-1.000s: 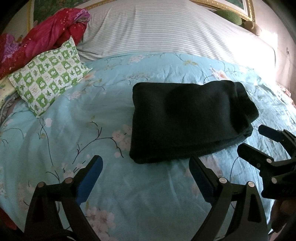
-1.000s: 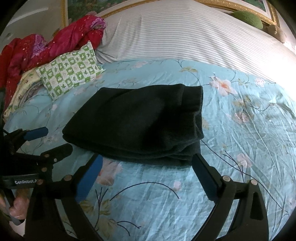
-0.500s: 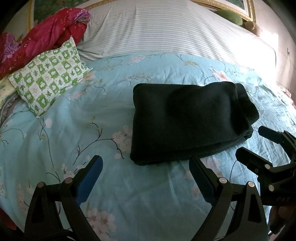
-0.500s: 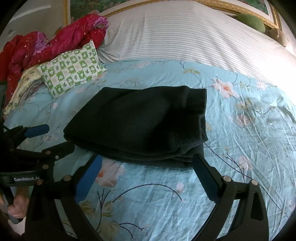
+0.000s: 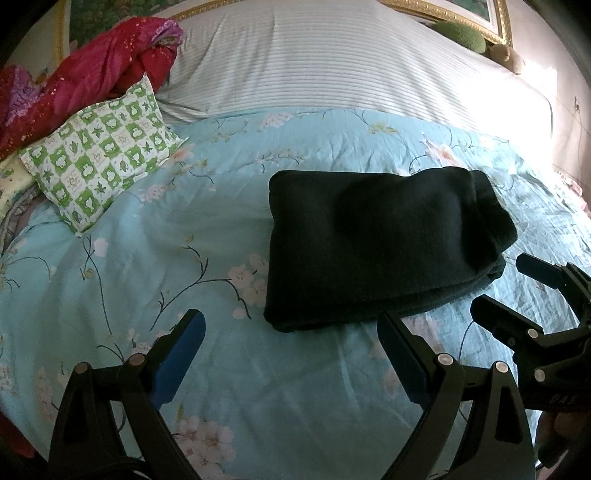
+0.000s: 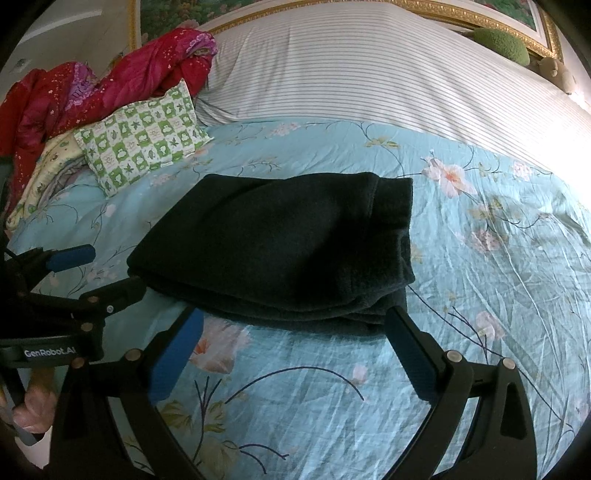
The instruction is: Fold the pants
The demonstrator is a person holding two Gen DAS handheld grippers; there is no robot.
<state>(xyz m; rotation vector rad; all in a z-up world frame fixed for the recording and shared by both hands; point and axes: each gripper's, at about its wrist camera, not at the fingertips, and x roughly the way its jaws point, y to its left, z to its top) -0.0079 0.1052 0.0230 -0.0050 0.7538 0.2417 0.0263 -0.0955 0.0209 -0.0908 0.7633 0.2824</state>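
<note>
The dark pants [image 5: 380, 243] lie folded into a thick rectangle on the light blue floral bedspread [image 5: 147, 258]; they also show in the right wrist view [image 6: 280, 247]. My left gripper [image 5: 291, 354] is open and empty, just short of the pants' near left corner. My right gripper [image 6: 295, 350] is open and empty, just short of the pants' near edge. Each gripper shows in the other's view: the right one [image 5: 517, 291] beside the pants' right end, the left one [image 6: 99, 273] beside their left corner.
A green and white checked pillow [image 5: 99, 151] lies at the left, with red clothing [image 5: 88, 77] heaped behind it. A striped sheet [image 5: 332, 62] covers the far part of the bed. A gold picture frame [image 6: 443, 14] runs along the wall behind.
Both grippers have drawn back slightly from the pants and stayed open. The pants have not moved.
</note>
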